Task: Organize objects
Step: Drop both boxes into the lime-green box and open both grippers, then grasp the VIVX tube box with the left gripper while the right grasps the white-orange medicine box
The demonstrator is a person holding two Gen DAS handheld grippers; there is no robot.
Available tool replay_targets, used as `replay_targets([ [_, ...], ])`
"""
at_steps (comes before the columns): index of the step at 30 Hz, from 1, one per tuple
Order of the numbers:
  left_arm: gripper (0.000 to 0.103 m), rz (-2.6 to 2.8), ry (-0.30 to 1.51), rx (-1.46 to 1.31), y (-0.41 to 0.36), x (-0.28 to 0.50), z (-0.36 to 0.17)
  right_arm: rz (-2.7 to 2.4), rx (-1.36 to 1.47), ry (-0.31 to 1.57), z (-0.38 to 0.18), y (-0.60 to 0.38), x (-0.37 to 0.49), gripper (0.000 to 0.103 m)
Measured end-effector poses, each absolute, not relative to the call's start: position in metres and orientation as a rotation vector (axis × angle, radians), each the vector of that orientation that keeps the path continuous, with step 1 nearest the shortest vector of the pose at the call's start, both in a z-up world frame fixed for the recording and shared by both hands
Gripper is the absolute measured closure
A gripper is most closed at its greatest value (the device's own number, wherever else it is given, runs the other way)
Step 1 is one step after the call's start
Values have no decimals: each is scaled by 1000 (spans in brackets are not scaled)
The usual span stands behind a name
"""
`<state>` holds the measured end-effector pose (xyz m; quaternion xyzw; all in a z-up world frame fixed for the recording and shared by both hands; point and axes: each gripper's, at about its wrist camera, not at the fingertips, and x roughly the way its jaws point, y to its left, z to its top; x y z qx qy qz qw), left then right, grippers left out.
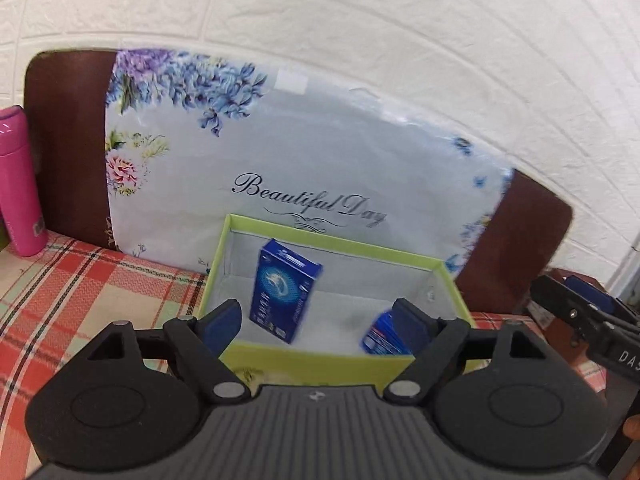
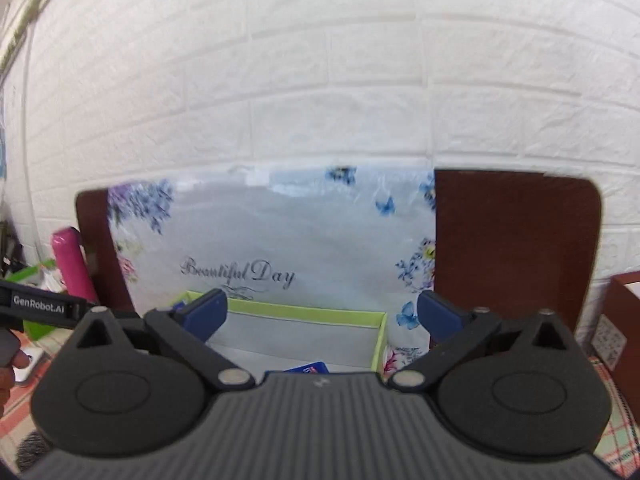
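A green open box (image 1: 320, 364) sits on the plaid cloth before a floral pillow. A blue carton (image 1: 285, 290) is tilted in mid-air or leaning inside the box, blurred. A second blue packet (image 1: 380, 336) lies at the box's right, partly hidden by my finger. My left gripper (image 1: 316, 322) is open and empty just above the box's near wall. My right gripper (image 2: 322, 314) is open and empty above the same box (image 2: 378, 340), with a blue packet (image 2: 308, 369) just showing inside. The right gripper also shows at the left view's right edge (image 1: 576, 308).
A pink bottle (image 1: 18, 180) stands at the left on the plaid cloth (image 1: 80, 300). The "Beautiful Day" pillow (image 1: 300, 160) leans on a white brick wall behind the box. A brown box (image 2: 624, 320) stands at the right. Green items lie far left (image 2: 32, 276).
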<state>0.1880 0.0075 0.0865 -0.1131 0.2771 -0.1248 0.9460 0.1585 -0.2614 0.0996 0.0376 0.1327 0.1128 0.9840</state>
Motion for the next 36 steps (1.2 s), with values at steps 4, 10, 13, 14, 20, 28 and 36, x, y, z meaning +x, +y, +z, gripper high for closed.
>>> replay_targets([
  [4,18,-248,565,-214,4,144,85,224,93,245,104,-268,108,0],
  [10,18,-245,612,-217,4,92,67,229,97,279,94,-268,50,0],
  [13,18,-247,637,-239,5,72,58,234,89,300,87,-263,28,0],
  [14,18,-245,641,-240,5,66,56,237,84,307,85,-262,22,0],
  [20,18,-227,669,-245,9,39,43,246,70,332,73,-254,-4,0],
  [28,18,-195,727,-253,22,20,20,248,74,376,58,-245,-18,0],
  [36,18,-122,760,-256,40,12,-2,251,27,402,48,-222,-11,0],
])
